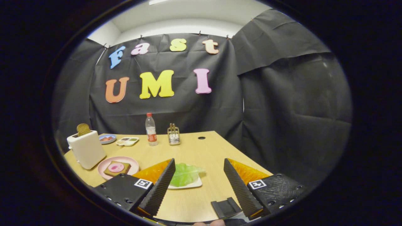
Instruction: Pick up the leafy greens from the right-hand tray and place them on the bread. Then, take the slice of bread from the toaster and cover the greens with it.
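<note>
tongs [198, 175] gape wide and empty, leafy greens [185, 174] by one finger; bottle [151, 130] label unreadable.

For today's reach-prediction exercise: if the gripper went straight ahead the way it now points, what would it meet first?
The open gripper looks set to meet bare table first; the leafy greens lie just by its left finger, so depth is uncertain.

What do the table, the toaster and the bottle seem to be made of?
The table looks like pale wood or wood laminate, matt, with faint grain. The toaster seems smooth white plastic, though painted metal is possible. The bottle appears to be clear plastic, see-through with a red cap. The claw is open above the table, the leafy greens just ahead, by one finger.
</note>
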Motion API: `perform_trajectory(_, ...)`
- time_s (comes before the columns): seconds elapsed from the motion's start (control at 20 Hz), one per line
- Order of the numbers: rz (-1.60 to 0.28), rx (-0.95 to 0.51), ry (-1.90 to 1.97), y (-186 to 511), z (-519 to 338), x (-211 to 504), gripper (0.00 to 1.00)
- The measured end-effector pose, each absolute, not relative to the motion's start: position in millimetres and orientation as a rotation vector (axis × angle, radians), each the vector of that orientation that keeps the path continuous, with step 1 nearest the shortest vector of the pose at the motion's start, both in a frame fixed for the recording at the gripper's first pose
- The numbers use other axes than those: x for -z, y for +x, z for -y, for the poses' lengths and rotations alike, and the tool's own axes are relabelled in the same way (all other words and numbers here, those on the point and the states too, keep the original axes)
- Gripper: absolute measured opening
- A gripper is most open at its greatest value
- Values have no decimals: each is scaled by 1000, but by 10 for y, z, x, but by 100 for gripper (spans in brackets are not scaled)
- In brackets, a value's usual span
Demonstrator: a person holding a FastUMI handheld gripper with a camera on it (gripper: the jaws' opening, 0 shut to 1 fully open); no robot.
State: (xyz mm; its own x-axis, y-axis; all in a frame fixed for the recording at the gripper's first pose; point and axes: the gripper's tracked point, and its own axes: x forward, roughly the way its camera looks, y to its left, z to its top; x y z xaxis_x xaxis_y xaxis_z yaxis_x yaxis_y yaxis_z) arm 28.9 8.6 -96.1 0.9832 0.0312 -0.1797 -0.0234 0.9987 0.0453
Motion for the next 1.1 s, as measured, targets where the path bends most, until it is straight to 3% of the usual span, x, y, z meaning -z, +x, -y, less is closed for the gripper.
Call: perform_trajectory(1.1,-536,19,312,1560,-226,2158,96)
